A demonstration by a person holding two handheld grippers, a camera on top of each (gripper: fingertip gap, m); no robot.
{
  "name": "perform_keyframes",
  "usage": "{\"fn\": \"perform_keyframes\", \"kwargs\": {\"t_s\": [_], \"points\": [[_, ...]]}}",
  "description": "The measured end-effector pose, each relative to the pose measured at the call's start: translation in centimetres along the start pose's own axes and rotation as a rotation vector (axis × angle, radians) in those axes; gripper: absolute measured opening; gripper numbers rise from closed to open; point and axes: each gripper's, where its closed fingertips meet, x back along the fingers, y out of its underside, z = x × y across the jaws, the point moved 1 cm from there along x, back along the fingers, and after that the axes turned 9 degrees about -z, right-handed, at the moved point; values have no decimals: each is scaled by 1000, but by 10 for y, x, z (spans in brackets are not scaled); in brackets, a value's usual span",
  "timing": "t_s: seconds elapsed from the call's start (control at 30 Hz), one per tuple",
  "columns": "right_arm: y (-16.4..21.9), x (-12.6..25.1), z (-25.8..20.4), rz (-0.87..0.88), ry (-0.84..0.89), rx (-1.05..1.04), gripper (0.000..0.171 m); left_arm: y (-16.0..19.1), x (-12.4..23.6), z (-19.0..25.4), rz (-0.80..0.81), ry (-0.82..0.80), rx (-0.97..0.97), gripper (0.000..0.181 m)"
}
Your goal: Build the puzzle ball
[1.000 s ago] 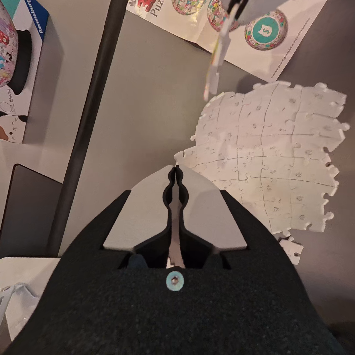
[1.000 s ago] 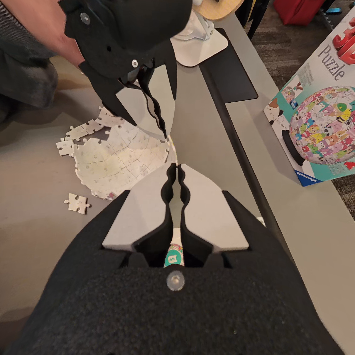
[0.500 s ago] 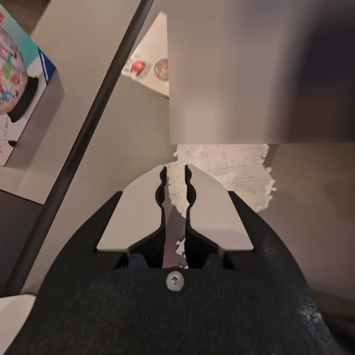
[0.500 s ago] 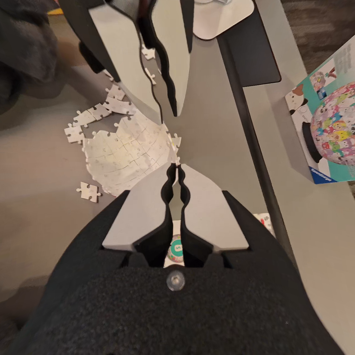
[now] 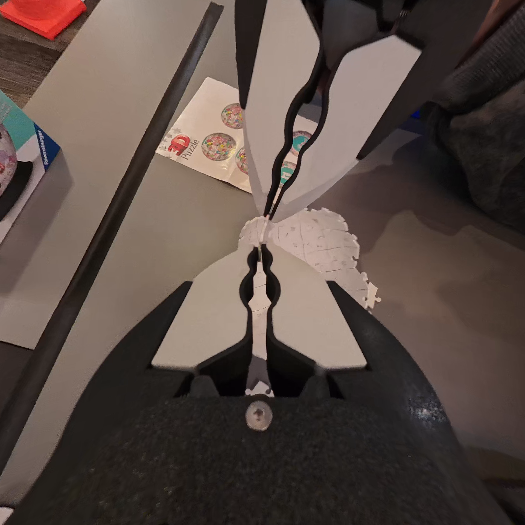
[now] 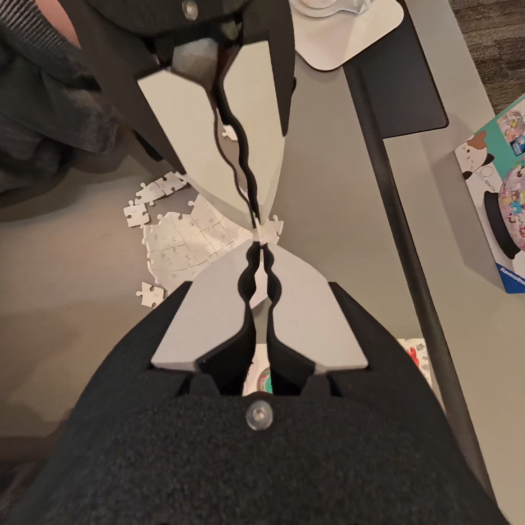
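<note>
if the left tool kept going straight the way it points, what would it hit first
Most likely the right tool, which points back at it tip to tip. Only a thin puzzle piece, apparently pinched by both, separates them; depth is hard to judge.

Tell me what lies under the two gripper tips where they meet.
Under the left gripper and right gripper lies the white curved puzzle section on the grey table. The grippers cover its near part.
</note>
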Motion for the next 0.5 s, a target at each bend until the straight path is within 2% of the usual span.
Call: {"fn": "perform_keyframes", "kwargs": {"t_s": [0.37, 0.47, 0.5], "points": [[-2, -26, 14, -56, 103, -27, 2, 19, -7, -23, -29, 1, 107, 4], [7, -30, 20, -90, 152, -76, 2, 28, -6, -30, -24, 6, 140, 21], [9, -32, 19, -98, 152, -83, 2, 30, -5, -33, -23, 10, 155, 21]]}}
